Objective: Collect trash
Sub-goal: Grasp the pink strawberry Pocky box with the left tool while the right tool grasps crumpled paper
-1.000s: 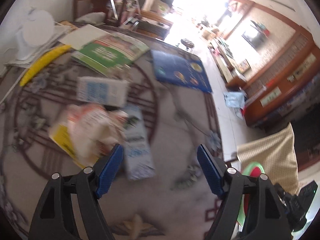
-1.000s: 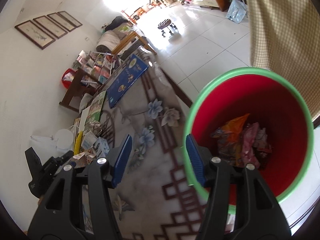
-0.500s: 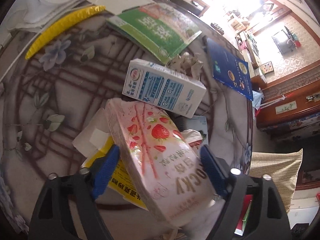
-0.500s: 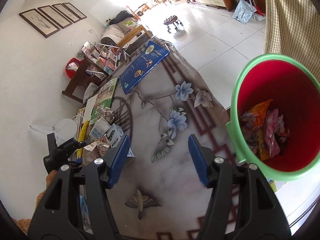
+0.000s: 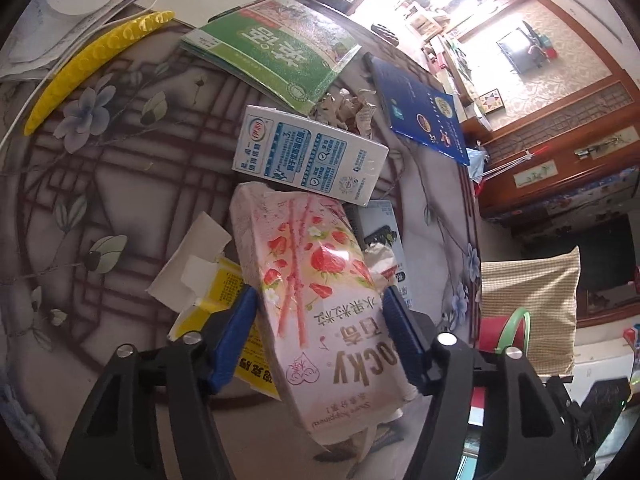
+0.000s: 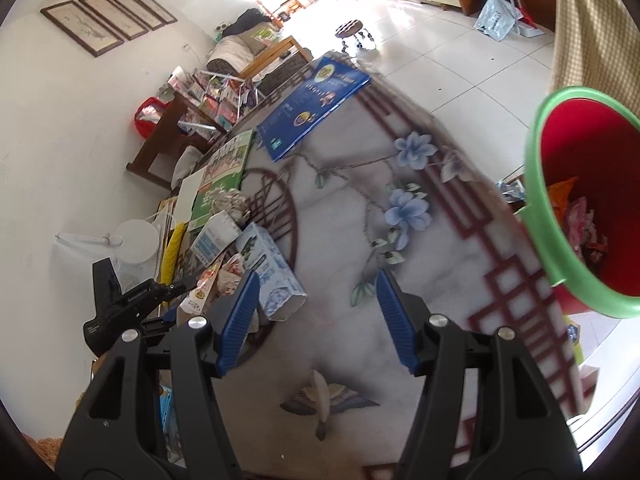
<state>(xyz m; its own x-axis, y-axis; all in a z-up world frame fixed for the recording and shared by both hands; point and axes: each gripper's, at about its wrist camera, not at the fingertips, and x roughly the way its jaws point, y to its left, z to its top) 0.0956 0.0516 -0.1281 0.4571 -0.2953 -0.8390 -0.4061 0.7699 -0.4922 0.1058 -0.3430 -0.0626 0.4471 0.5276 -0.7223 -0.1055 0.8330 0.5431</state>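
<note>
The left gripper is closing its blue pads on a pink strawberry Pocky box — the box is lying tilted over a yellow carton, with a blue-and-white milk carton lying just beyond it on the flower-patterned tablecloth.

A pink strawberry snack box lies tilted atop scattered cartons on the patterned table.
</note>
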